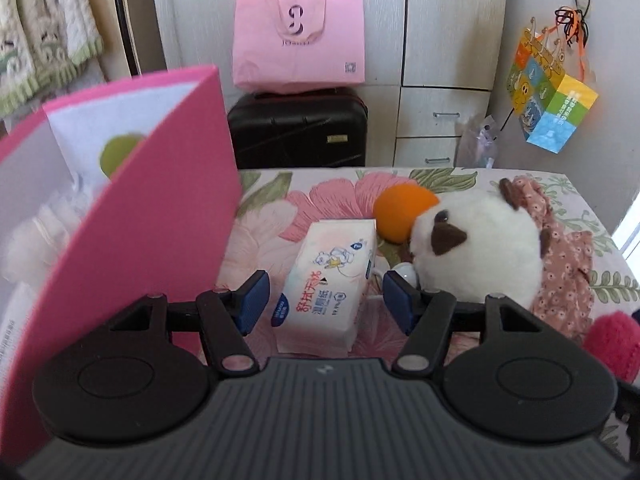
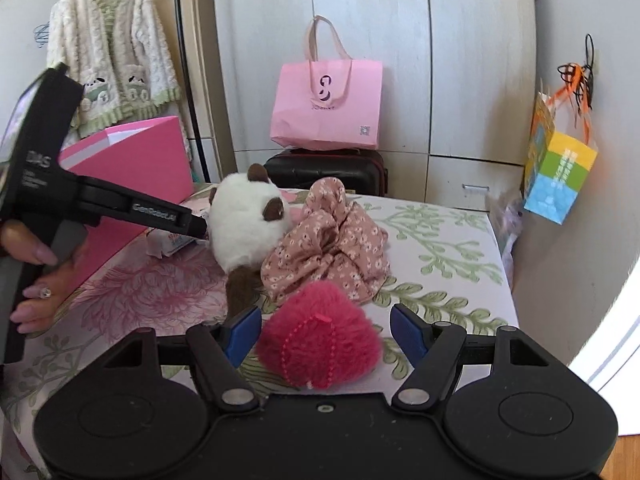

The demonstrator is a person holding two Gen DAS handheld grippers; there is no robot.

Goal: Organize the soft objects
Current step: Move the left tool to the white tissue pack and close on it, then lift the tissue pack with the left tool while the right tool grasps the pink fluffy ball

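- On a floral-sheeted bed (image 1: 304, 204): a jumble of soft things near the far edge, beside an upright pink box (image 1: 132, 208) on the left side.
- Left gripper (image 1: 326, 300), pads apart, straddling a tissue pack (image 1: 332, 280) without touching it.
- Just beyond the pack: an orange ball (image 1: 402, 210) pressed against a white plush toy (image 1: 476, 248) with brown ears.
- Draped against the plush's right flank: a crumpled pink floral cloth (image 2: 332, 248).
- Right gripper (image 2: 326, 332), pads wide apart, flanking a magenta pompom (image 2: 320, 344) near the bed's near edge; no pad pressing its fur.
- Seen at left from the right wrist: a hand (image 2: 36, 276) wrapped around the left gripper's handle.
- Behind the bed: a black suitcase (image 1: 298, 132) topped by a pink tote bag (image 1: 298, 40).
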